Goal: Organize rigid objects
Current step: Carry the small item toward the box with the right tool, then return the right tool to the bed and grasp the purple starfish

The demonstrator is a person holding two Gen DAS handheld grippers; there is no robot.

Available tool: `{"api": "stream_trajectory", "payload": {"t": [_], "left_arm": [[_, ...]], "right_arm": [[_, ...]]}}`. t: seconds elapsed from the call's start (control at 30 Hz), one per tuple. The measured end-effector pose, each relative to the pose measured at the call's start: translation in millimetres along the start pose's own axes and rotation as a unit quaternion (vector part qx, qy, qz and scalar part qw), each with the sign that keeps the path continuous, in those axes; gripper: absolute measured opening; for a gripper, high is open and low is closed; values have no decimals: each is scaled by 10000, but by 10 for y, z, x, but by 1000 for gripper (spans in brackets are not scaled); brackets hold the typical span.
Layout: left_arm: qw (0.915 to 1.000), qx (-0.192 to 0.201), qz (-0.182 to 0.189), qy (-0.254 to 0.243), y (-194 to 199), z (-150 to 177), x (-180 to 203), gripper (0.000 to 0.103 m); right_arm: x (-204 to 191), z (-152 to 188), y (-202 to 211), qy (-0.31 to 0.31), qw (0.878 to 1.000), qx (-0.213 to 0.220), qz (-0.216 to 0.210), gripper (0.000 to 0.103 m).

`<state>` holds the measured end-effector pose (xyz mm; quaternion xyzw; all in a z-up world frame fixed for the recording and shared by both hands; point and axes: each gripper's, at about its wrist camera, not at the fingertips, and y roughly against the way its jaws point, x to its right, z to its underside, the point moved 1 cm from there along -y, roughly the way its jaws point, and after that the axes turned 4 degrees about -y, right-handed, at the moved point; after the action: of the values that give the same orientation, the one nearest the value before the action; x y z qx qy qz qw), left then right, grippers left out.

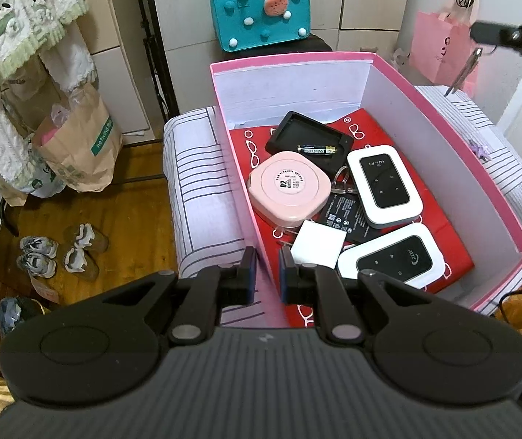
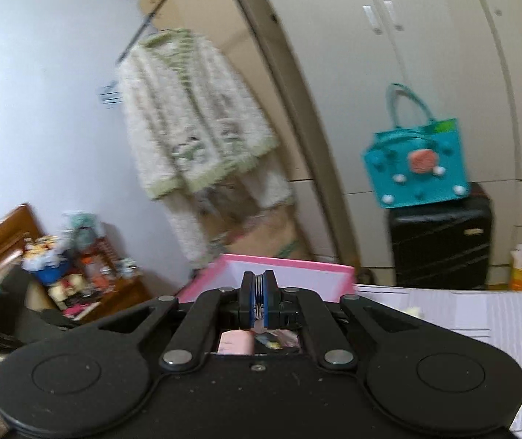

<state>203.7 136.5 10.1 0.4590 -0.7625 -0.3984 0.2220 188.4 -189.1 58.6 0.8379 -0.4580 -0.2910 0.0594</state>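
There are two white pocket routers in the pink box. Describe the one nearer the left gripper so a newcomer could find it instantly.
Start at the pink box on the striped cloth, lined with red paper. Go to its near corner, just right of the left gripper. The router there lies beside a white charger cube; its black panel shows a round logo, while the other router, farther in, reads "Wi-Fi".

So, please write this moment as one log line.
left claw: shut on pink box wall | right claw: shut on metal keyring

Striped padded surface (image 1: 202, 197) under pink box (image 1: 444, 139), box slightly overhanging near edge.
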Motion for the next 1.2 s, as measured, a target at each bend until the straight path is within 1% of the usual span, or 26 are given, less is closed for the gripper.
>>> {"api": "stream_trajectory", "payload": {"t": [0.1,0.17,0.3,0.37,0.53,0.6,0.7,0.77,0.87,1.0,1.07,1.13,1.2], "left_arm": [[10000,-9,49,24,-2,-5,-15,12],[10000,-21,66,22,-5,-10,-23,12],[10000,-58,77,-1,-14,-29,-15,12],[10000,-55,75,3,-21,-33,-15,12],[10000,-56,81,4,-24,-35,-7,12],[10000,-61,79,-4,-26,-34,-10,12],[9999,-65,95,21,-28,-33,-15,12],[9999,-74,112,7,-30,-34,-16,12],[9999,-100,107,-28,-44,-43,-16,12],[9999,-105,118,-60,-52,-42,-9,12],[9998,-104,144,-72,-45,-39,-21,12],[9998,-103,171,-78,-44,-37,-29,13],[9998,-98,181,-85,-44,-39,-28,13]], "right_arm": [[-169,-1,-84,-62,9992,-232,-319,5],[-249,42,-197,-89,9980,-434,-446,5],[-356,270,-493,-123,9930,-955,-678,5],[-374,399,-645,-219,9887,-1246,-807,5],[-436,632,-885,-276,9786,-1771,-1012,6],[-476,674,-966,-274,9722,-1999,-1184,7],[-556,705,-1054,-221,9660,-2211,-1323,8],[-609,702,-1082,-200,9627,-2302,-1406,11],[-650,651,-1022,-67,9673,-2169,-1314,11],[-496,532,-730,-125,9789,-1778,-997,12],[-368,474,-541,-128,9852,-1560,-692,14],[-215,430,-335,-73,9908,-1337,-223,18],[-50,417,-151,-9,9923,-1189,351,20]]}}
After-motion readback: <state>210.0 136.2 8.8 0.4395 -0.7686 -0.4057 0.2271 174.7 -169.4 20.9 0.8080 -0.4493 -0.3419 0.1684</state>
